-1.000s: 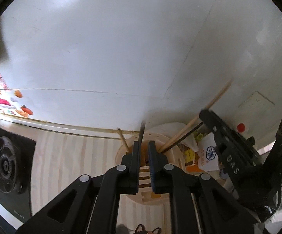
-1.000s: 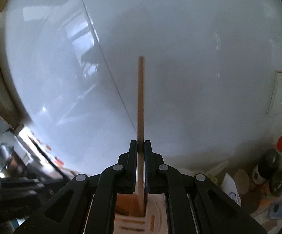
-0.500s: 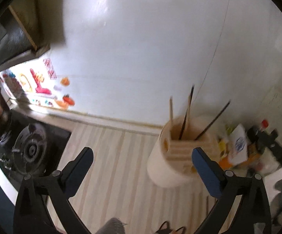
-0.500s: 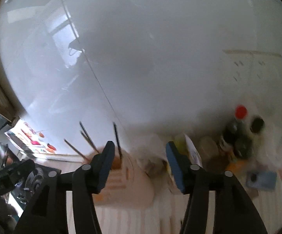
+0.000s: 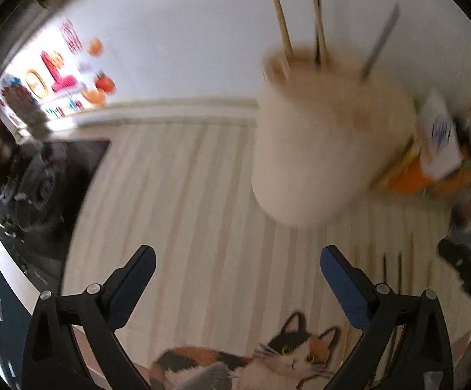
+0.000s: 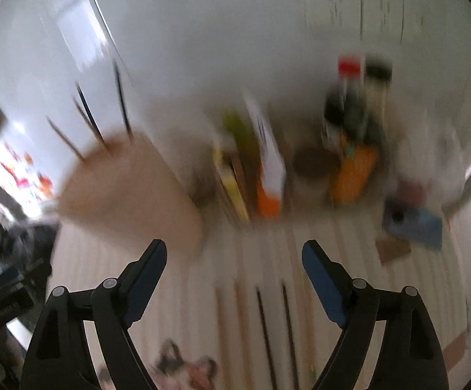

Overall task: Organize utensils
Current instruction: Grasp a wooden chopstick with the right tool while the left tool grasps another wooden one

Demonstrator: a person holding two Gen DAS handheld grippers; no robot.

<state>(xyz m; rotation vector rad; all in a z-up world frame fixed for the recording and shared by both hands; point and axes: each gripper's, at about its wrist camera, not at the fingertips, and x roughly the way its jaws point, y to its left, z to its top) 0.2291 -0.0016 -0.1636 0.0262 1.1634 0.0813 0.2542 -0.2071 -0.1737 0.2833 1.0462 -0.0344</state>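
A cream utensil holder (image 5: 320,149) stands on the striped countertop with several chopsticks (image 5: 316,22) upright in it; it also shows in the right wrist view (image 6: 128,195), blurred. My left gripper (image 5: 235,279) is open and empty, low and in front of the holder. My right gripper (image 6: 234,276) is open and empty, right of the holder. Several loose chopsticks (image 6: 268,325) lie on the counter just ahead of its fingers; some also show in the left wrist view (image 5: 391,273).
A black gas stove (image 5: 40,188) sits at the left. Packets and boxes (image 6: 268,175), sauce bottles (image 6: 349,107) and a blue phone (image 6: 414,224) crowd the back right by the wall. A cat-print mat (image 5: 268,360) lies at the front edge.
Both grippers let go of their chopsticks into the holder, opened wide, and pulled back and down toward the counter. The loose chopsticks have come into view.
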